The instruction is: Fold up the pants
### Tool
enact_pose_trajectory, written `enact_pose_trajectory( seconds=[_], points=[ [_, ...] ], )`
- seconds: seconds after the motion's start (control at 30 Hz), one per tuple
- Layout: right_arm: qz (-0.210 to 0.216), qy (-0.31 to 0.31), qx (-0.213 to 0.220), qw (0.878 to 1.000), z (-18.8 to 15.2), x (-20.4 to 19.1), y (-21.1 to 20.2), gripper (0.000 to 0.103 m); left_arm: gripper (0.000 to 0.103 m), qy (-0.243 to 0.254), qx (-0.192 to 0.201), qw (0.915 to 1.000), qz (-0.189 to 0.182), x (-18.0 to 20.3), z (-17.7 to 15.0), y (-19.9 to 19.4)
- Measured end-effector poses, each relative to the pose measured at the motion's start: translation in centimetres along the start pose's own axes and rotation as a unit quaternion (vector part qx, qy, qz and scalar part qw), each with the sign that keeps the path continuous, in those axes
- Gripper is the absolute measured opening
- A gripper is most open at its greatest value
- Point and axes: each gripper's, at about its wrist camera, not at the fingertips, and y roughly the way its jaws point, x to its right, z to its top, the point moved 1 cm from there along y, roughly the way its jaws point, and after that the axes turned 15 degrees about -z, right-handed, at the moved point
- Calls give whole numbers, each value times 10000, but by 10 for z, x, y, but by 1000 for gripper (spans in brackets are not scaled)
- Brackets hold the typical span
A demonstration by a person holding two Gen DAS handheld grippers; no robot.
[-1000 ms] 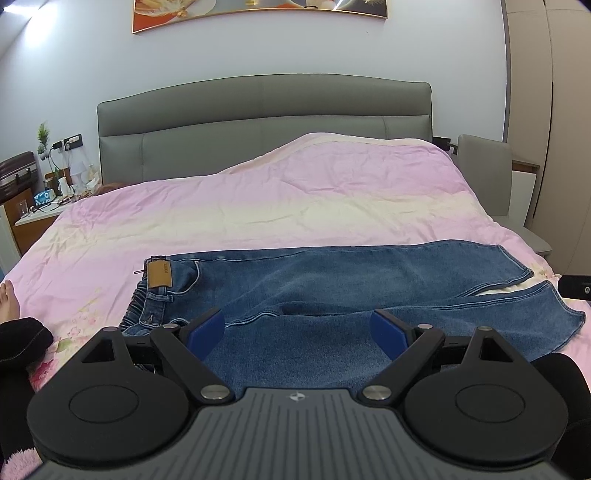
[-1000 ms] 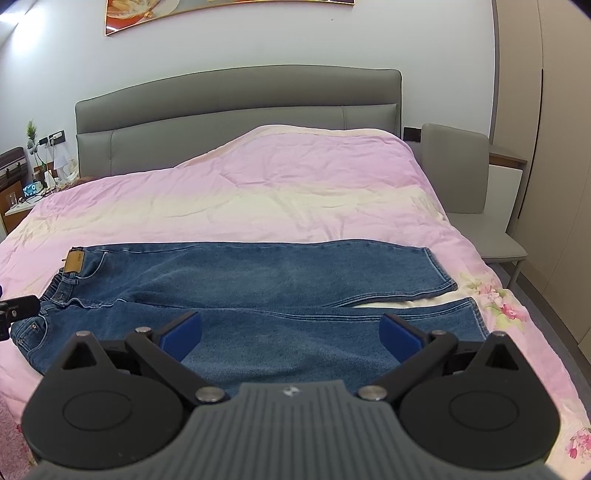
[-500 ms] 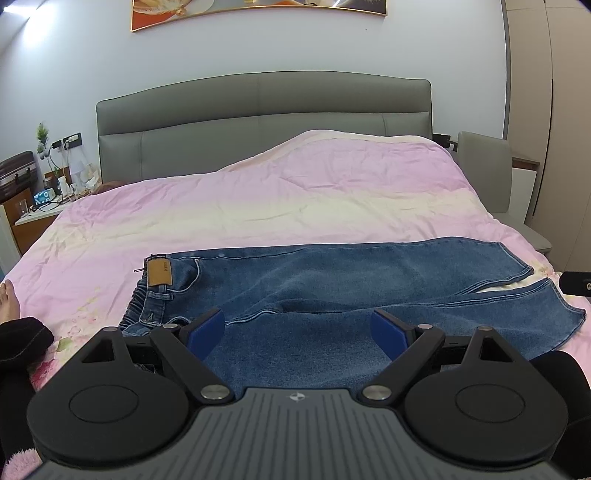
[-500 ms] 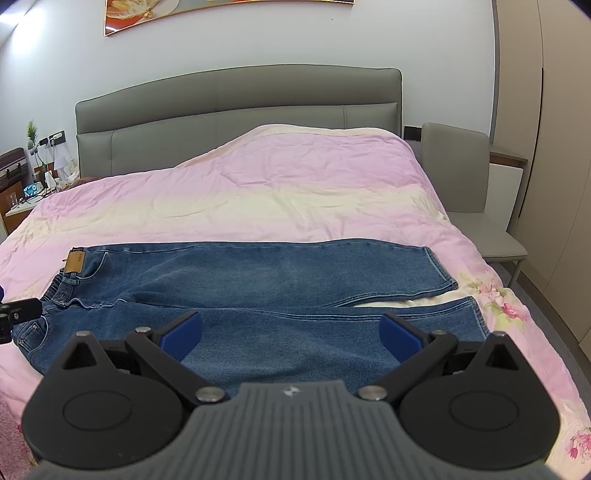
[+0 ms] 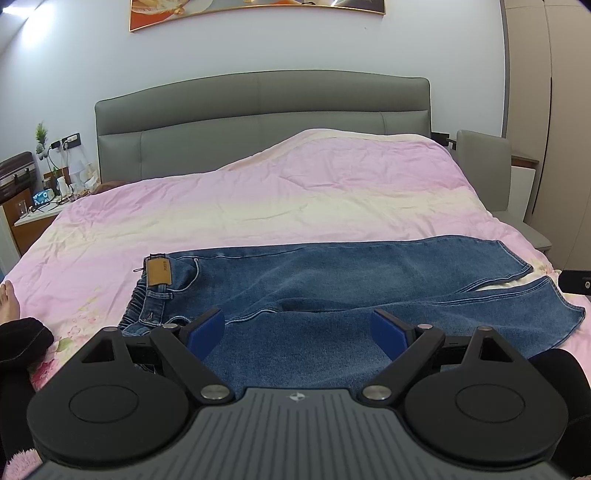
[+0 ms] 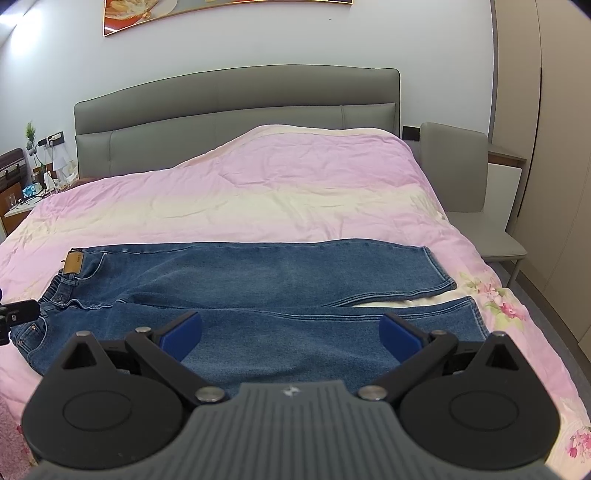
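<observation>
Blue jeans (image 5: 332, 291) flat across pink duvet (image 5: 295, 199), grey headboard (image 5: 258, 110) behind, left gripper (image 5: 297, 328) and right gripper (image 6: 290, 332) fingers spread wide, empty

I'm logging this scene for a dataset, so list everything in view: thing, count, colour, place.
jeans: 1, blue, flat across the near part of the bed, waist left, legs right
patch: 1, tan, on the waistband
duvet: 1, pink and cream, floral at the edges, covers the bed
headboard: 1, grey, against the wall
picture: 1, orange frame, above the headboard
chair: 1, grey, right of the bed
nightstand: 1, white top, left of the bed, cluttered
plant: 1, green, at the nightstand
wardrobe: 1, beige, far right
foot: 1, bare, left edge
left tool: 1, black with blue pads, open above the jeans
right tool: 1, same, open above the jeans
</observation>
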Motion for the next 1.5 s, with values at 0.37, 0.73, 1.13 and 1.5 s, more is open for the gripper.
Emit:
enact_pose_trajectory(
  seconds=[0.37,0.73,1.13,1.5],
  points=[
    [-6,3,-54,10000,0,1,3,98,103,9,-44,10000,18,0,1,-1],
    [34,-67,-138,9999,-3,4,13,98,103,229,-210,9995,93,-6,0,3],
    [127,-780,-672,9946,-27,33,88,98,102,1165,-1023,9879,-95,-25,-34,33],
    [-188,-1266,-1541,9797,-43,115,172,81,98,2677,-2257,9366,-144,-52,-100,73]
  ],
)
